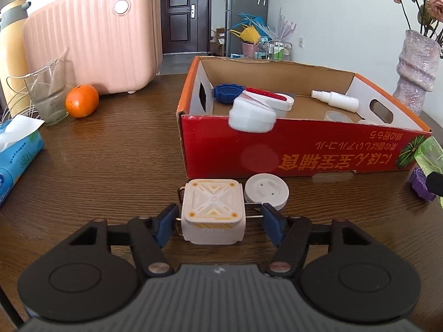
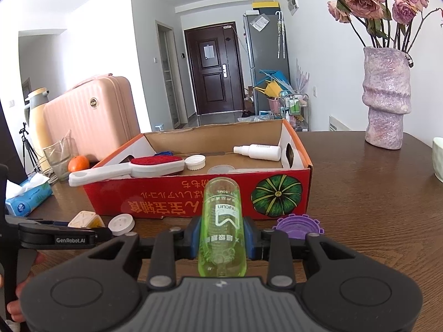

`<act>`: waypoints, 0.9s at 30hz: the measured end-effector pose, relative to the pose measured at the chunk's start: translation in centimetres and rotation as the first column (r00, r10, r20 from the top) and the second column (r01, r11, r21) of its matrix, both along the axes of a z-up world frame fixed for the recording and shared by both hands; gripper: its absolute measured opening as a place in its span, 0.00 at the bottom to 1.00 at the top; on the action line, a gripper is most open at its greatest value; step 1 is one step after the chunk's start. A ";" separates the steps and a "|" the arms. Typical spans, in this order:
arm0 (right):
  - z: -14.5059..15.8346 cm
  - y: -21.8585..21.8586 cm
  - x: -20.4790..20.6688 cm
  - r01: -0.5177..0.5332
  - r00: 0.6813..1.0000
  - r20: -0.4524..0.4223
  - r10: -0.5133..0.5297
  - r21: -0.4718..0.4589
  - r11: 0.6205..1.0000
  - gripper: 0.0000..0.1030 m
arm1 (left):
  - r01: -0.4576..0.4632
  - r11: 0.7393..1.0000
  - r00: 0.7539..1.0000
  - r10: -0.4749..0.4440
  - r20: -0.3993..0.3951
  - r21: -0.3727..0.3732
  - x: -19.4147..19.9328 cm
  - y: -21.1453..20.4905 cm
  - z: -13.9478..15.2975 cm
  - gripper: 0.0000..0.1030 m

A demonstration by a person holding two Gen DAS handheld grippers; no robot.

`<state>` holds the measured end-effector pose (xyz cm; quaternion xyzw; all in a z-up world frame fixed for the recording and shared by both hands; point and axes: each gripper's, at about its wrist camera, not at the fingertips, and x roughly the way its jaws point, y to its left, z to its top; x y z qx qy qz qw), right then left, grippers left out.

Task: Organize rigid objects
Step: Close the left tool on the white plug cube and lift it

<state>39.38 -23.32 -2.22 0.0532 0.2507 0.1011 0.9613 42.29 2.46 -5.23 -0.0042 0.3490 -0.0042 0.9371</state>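
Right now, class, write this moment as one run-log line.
left gripper: open around white cube | right gripper: shut on green bottle | red box: ahead | purple cap: on table

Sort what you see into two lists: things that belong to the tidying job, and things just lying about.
Job: box, green bottle in right gripper, cube between left gripper fingers, white disc, purple cap.

Lying about: orange, tissues, glass, suitcase, vase.
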 end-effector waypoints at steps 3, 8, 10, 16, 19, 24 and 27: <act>0.1 0.1 -0.2 -0.004 1.000 0.004 0.004 0.002 1.000 0.29 | -0.006 1.000 1.000 0.006 0.014 0.006 -0.4 0.0 0.2 0.64; 0.3 0.0 -0.3 -0.009 1.000 0.013 0.009 0.008 1.000 0.29 | -0.004 1.000 0.999 0.003 0.049 0.021 -1.2 -0.2 0.8 0.64; 0.3 0.0 -0.4 -0.011 1.000 0.015 0.011 0.010 1.000 0.29 | -0.004 1.000 0.998 0.003 0.058 0.022 -1.5 -0.2 1.0 0.64; 0.5 0.0 -0.7 -0.017 1.000 0.023 0.017 0.016 1.000 0.29 | -0.010 1.000 0.997 0.009 0.075 0.016 -2.2 0.1 1.4 0.64; 0.6 0.0 -0.8 -0.020 0.999 0.027 0.019 0.019 1.000 0.29 | -0.013 1.000 0.996 0.012 0.093 0.010 -2.9 0.2 1.8 0.64; 0.7 0.1 -1.0 -0.025 0.999 0.031 0.025 0.022 0.999 0.29 | -0.013 1.000 0.992 0.013 0.122 0.000 -4.2 0.2 2.5 0.64; 0.8 0.1 -1.1 -0.027 0.999 0.036 0.026 0.025 0.999 0.29 | -0.005 1.000 0.990 0.005 0.141 -0.004 -4.9 0.0 2.9 0.64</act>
